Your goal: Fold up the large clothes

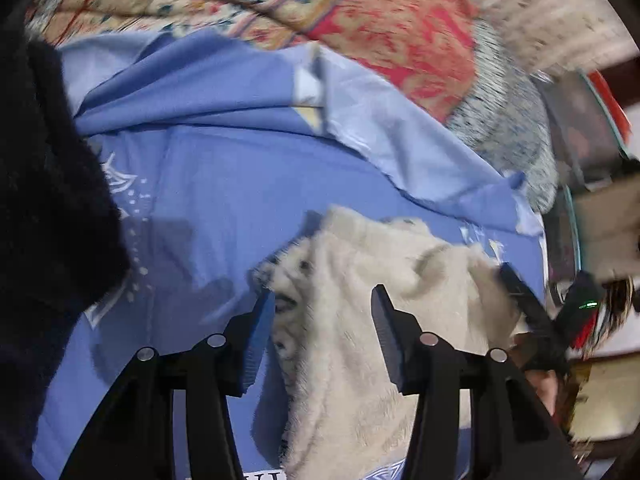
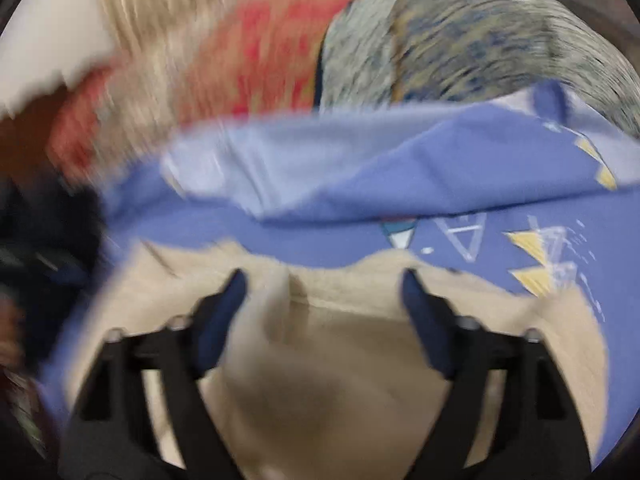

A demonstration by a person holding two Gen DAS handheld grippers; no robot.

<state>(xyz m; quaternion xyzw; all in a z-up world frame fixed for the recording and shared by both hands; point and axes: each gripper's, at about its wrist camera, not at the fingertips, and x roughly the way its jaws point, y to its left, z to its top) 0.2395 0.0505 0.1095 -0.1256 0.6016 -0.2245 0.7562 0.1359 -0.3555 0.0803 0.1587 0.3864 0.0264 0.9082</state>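
A cream fleece garment (image 1: pixel 360 340) lies crumpled on a blue patterned sheet (image 1: pixel 224 184). My left gripper (image 1: pixel 323 300) is open, its fingers on either side of a fold of the fleece, not closed on it. My right gripper shows at the right of the left wrist view (image 1: pixel 532 304), at the garment's far edge. In the blurred right wrist view, my right gripper (image 2: pixel 323 276) is open over the cream garment (image 2: pixel 320 360), close to its edge against the blue sheet (image 2: pixel 360 184).
A dark fuzzy garment (image 1: pixel 48 200) fills the left side. A red and cream patterned blanket (image 1: pixel 360 20) and a grey speckled fabric (image 1: pixel 508 128) lie beyond the sheet. Furniture with a glass edge (image 1: pixel 580 200) stands at the right.
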